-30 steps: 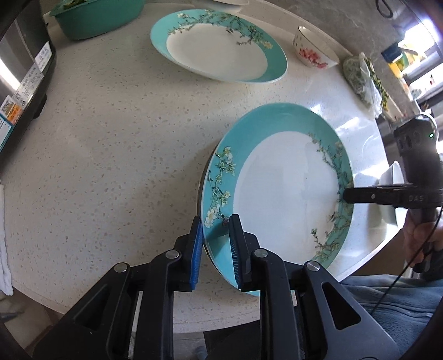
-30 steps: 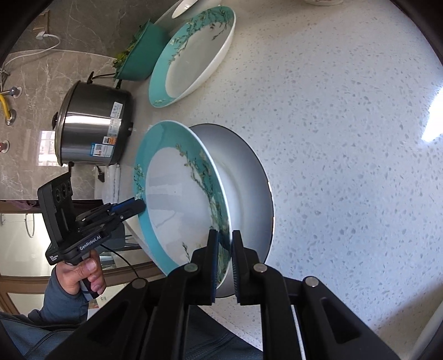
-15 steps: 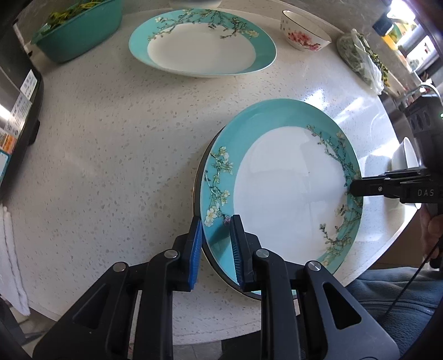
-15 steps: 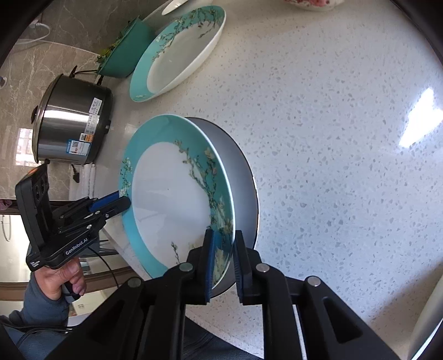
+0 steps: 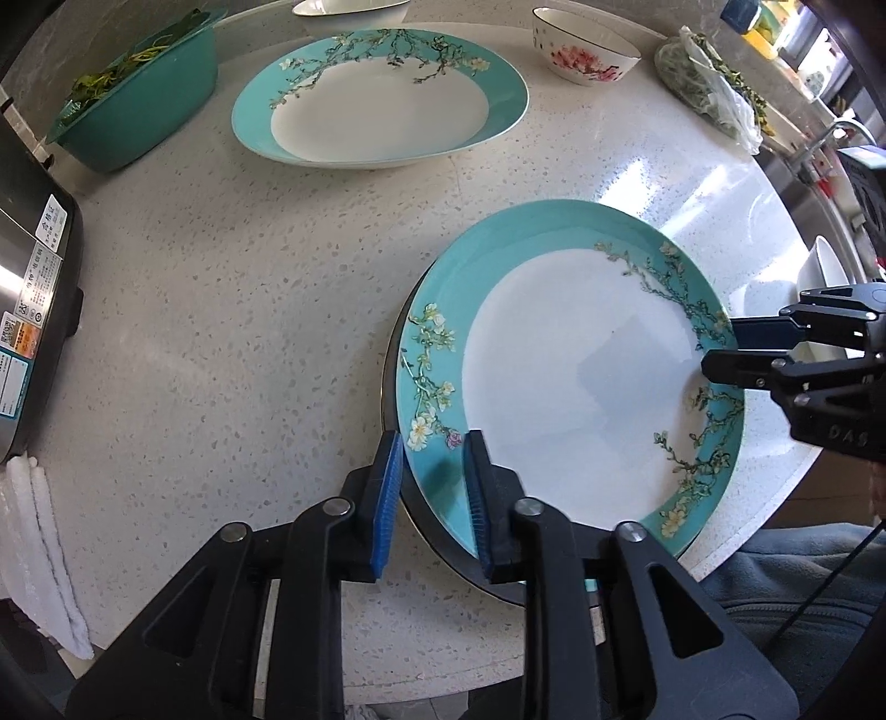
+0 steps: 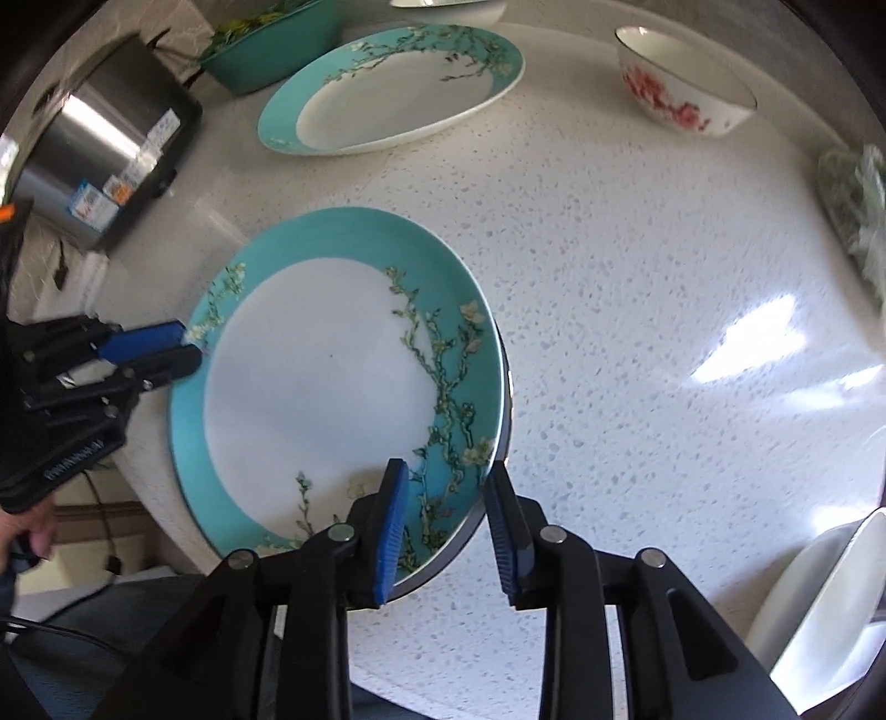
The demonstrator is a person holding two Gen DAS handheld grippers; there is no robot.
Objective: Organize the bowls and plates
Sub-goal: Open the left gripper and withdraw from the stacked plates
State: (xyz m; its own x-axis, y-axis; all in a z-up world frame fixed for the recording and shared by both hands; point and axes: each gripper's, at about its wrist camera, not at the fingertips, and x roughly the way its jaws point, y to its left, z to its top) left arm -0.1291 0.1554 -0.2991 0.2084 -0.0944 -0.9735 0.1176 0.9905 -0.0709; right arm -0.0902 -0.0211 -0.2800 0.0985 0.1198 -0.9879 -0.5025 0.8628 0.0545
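A round white speckled stone table [image 5: 232, 310] carries everything. Near its front edge a dark-rimmed plate [image 5: 394, 354] lies flat, almost wholly covered by a teal blossom-patterned plate [image 5: 570, 382] stacked on it. Farther back sits a second teal blossom plate [image 5: 382, 99], apart from the stack. Left of it stands a teal bowl of greens [image 5: 138, 105], and a steel rice cooker [image 5: 33, 310] occupies the left edge. A white bowl with pink flowers [image 5: 584, 52] and a bag of greens [image 5: 709, 94] rest toward the back right.

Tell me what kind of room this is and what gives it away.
Most likely a home kitchen. A stainless-steel rice cooker stands on the white speckled stone countertop, beside teal blossom-patterned ceramic plates and a teal basin of leafy greens. A sink tap shows at the edge.
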